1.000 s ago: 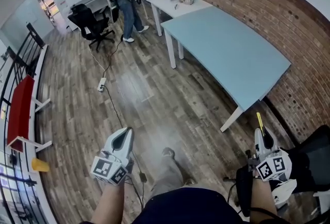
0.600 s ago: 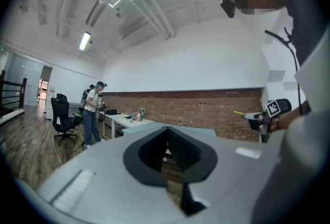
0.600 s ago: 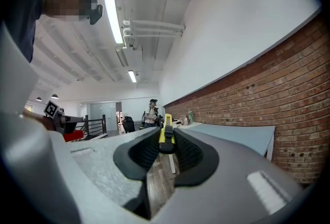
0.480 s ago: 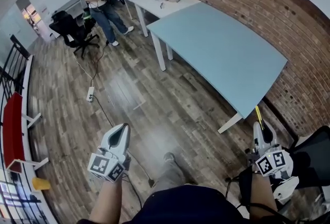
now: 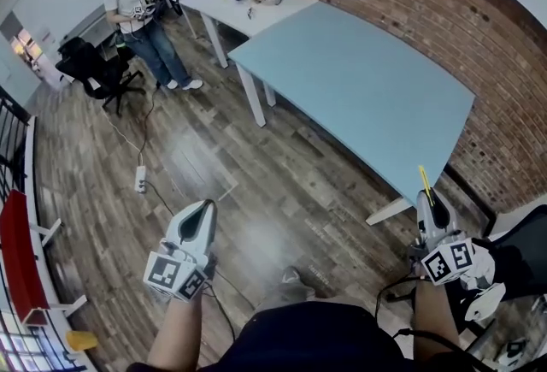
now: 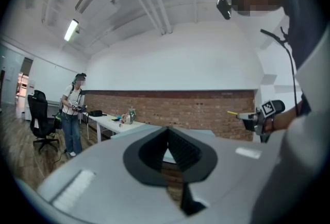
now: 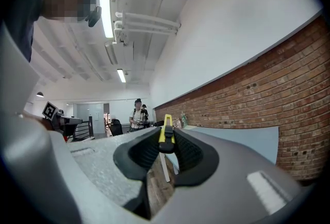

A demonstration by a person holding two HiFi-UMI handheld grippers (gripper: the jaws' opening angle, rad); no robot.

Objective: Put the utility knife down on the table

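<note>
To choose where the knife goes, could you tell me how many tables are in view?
2: the light blue table ahead of the right gripper, and the white table beyond its far end, near the other person. More may be hidden.

Table (image 5: 359, 79): right of centre, along the wall (image 5: 427, 2).
Far table (image 5: 224, 2): behind it, small items on top.
Person (image 5: 135, 15): left of the far table.
Chair (image 5: 90, 67): left of the person.
Power strip (image 5: 140, 184): on the floor (image 5: 256, 182), left.
Left gripper (image 5: 205, 208): over the floor.
Right gripper (image 5: 427, 199): before the table's near corner, knife (image 5: 423, 178) between its jaws.
</note>
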